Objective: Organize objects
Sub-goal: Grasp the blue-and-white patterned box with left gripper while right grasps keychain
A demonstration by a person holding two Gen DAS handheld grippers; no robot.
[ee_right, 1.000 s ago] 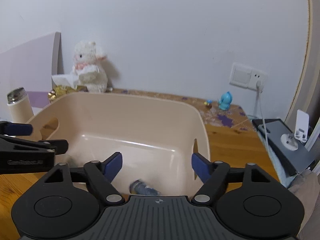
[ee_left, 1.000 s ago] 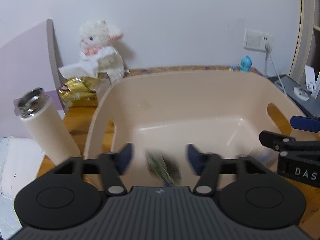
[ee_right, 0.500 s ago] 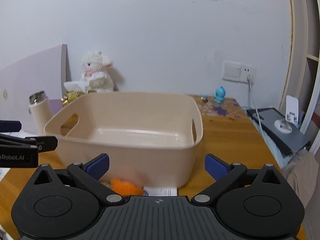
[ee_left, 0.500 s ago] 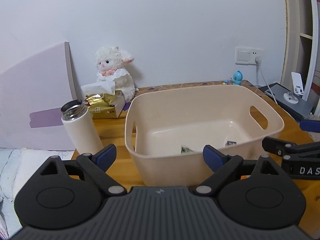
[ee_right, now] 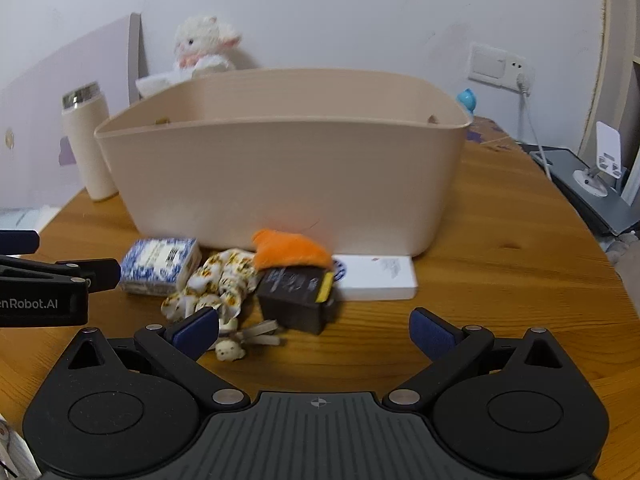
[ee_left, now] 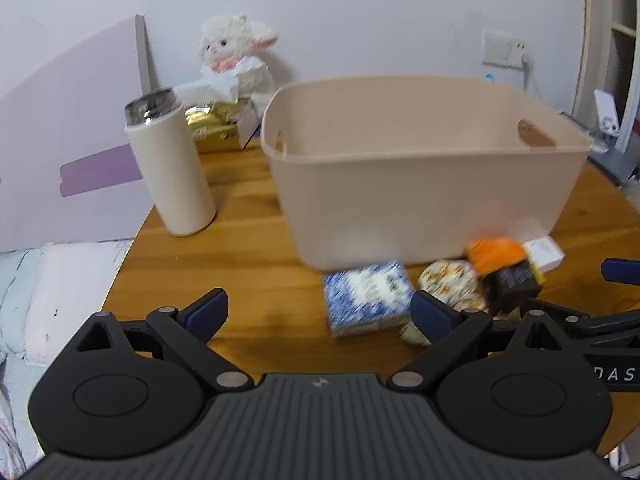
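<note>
A beige plastic bin point(ee_left: 420, 168) point(ee_right: 280, 168) stands on the wooden table. In front of it lie a blue-and-white box point(ee_left: 366, 298) point(ee_right: 160, 264), a flowered scrunchie point(ee_left: 448, 286) point(ee_right: 216, 284), an orange plush piece point(ee_left: 496, 254) point(ee_right: 292, 250), a black cartridge point(ee_left: 512, 284) point(ee_right: 298, 294) and a flat white box point(ee_left: 544, 250) point(ee_right: 376, 276). My left gripper point(ee_left: 320, 312) is open and empty, low over the table before the blue box. My right gripper point(ee_right: 314, 330) is open and empty, just in front of the cartridge.
A cream thermos point(ee_left: 172, 168) point(ee_right: 88, 144) stands left of the bin. A white plush lamb point(ee_left: 236, 52) and a gold tissue pack point(ee_left: 212, 126) sit behind. A wall socket point(ee_right: 500, 66), a blue figurine point(ee_right: 466, 100) and a grey device point(ee_right: 588, 192) are at the right.
Both grippers have pulled back from above the bin and dropped low toward the table's front. The objects in front of the bin have come into view.
</note>
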